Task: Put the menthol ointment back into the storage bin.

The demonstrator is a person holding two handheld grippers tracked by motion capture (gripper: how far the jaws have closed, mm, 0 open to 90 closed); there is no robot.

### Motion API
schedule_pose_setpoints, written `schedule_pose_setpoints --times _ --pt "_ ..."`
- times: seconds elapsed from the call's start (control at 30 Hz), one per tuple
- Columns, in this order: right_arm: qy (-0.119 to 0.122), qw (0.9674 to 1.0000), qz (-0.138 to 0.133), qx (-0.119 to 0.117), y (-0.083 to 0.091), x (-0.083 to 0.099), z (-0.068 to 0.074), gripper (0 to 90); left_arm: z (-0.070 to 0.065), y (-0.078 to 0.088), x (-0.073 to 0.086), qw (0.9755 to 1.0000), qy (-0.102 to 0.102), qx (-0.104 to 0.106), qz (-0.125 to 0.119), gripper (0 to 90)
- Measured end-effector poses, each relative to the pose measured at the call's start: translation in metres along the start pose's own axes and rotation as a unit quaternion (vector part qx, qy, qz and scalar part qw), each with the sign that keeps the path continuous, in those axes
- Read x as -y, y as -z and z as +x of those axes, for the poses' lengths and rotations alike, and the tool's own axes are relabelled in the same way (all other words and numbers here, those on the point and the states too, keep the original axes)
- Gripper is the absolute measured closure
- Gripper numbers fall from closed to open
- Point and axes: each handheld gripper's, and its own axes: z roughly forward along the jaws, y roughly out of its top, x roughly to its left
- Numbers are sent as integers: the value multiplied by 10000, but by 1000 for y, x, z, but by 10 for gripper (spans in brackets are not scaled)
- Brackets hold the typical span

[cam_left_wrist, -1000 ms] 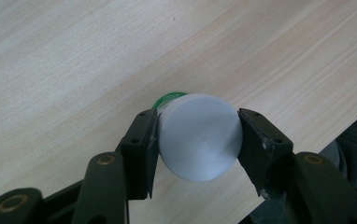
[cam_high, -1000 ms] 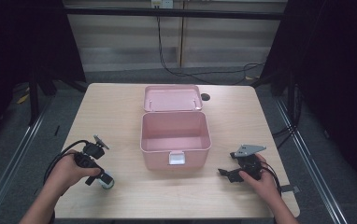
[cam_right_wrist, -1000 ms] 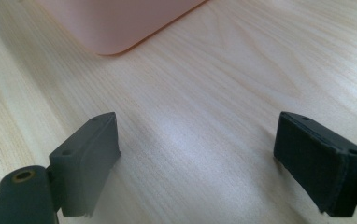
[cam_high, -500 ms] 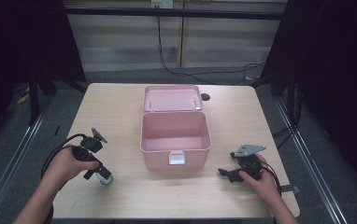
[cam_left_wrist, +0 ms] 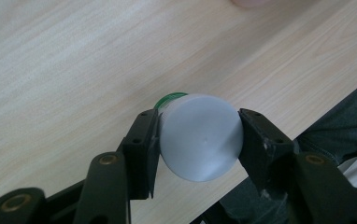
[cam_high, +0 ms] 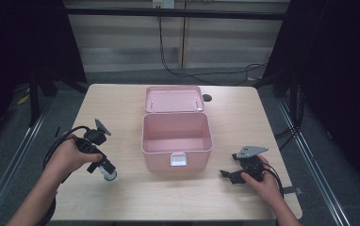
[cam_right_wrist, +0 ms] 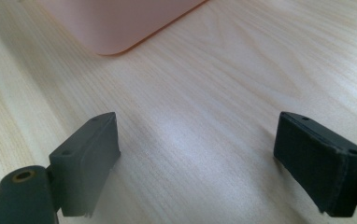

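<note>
Your left claw (cam_left_wrist: 197,140) was clenched on a small white, green-rimmed jar (cam_left_wrist: 200,136), held above the tabletop (cam_high: 121,103) left of the open pink box (cam_high: 176,141). Your right claw (cam_right_wrist: 197,158) rested released on the tabletop right of the box.

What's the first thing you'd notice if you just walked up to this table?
The pink box in the middle of the wooden table, with its lid flipped open behind it and nothing showing inside. Next, the left gripper, left of the box, pinching a small white bottle with a green cap. The right gripper rests open to the box's right, holding nothing.
</note>
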Motion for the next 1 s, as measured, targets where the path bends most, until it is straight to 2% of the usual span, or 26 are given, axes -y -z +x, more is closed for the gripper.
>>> schedule_pose_setpoints --times 0.4,0.57,0.6,0.73,1.0 --pt "0 10000 0 0 0 0 0 134 -13 19 -18 9999 -129 -36 26 501" --pt "6 10000 -1 2 0 0 0 134 -17 28 -25 9999 -94 -66 19 502" --pt "1 10000 2 6 0 0 0 135 -18 29 -27 9999 -144 -82 28 501" --pt "0 10000 1 2 0 0 0 134 -22 35 -33 9999 -118 -101 46 502" --pt "7 10000 -12 11 0 0 0 135 -28 46 -45 9997 -191 -154 18 502"
